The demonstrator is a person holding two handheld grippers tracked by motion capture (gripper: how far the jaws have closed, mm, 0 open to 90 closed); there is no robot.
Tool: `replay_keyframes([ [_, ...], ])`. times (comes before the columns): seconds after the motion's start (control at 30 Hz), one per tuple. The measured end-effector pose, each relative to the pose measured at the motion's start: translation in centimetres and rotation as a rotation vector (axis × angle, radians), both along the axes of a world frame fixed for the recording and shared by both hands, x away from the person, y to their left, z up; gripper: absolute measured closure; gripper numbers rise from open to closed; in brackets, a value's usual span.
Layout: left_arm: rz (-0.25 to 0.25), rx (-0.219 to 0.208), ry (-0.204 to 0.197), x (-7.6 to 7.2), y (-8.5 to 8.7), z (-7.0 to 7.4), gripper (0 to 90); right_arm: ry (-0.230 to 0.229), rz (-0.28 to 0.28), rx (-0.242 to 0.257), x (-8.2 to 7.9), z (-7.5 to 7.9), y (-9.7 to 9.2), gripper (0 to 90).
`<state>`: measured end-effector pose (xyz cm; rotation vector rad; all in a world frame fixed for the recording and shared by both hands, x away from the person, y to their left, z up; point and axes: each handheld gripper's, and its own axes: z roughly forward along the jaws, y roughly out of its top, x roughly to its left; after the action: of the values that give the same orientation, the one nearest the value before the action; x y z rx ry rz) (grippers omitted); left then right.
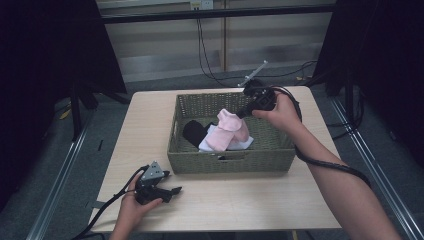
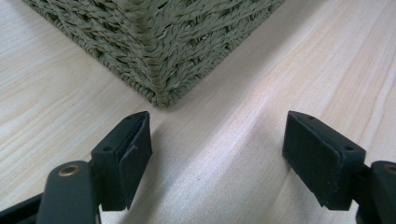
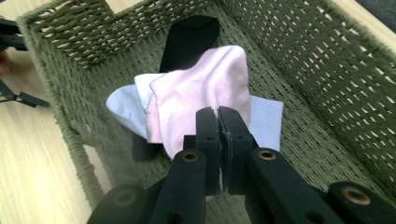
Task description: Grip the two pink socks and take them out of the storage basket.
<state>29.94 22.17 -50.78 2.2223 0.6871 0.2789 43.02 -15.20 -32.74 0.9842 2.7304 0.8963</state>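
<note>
Over basket (image 1: 230,159), pink sock (image 1: 231,131) in right claw (image 1: 242,113)

Basket (image 1: 227,162): olive-green woven wicker, open lattice weave on the walls. Contents: one pale pink sock (image 3: 205,88), one white sock (image 3: 264,121) with fine ribbing, one plain black sock (image 3: 189,39). Table (image 1: 150,135): light wood grain; both tongs, left (image 2: 217,156) and right (image 3: 218,135), matt black with brass-coloured rivets.

We see a pale wooden table (image 1: 220,200) carrying a woven green basket (image 1: 230,161) toward its far side, while the left gripper (image 1: 172,191) rests on the near left part of the tabletop, just before the basket's corner.
</note>
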Motion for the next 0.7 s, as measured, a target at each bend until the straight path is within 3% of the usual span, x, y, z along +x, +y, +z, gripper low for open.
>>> replay_keyframes([
  [0.37,0.0,0.002,0.001,0.0,0.0,0.0,23.6,-0.008,0.035,0.009,-1.0,2.4,-0.6,87.0],
  [0.7,-0.004,0.005,0.001,0.0,0.0,0.0,23.6,-0.014,0.081,0.018,-2.4,3.6,-0.8,87.0],
])
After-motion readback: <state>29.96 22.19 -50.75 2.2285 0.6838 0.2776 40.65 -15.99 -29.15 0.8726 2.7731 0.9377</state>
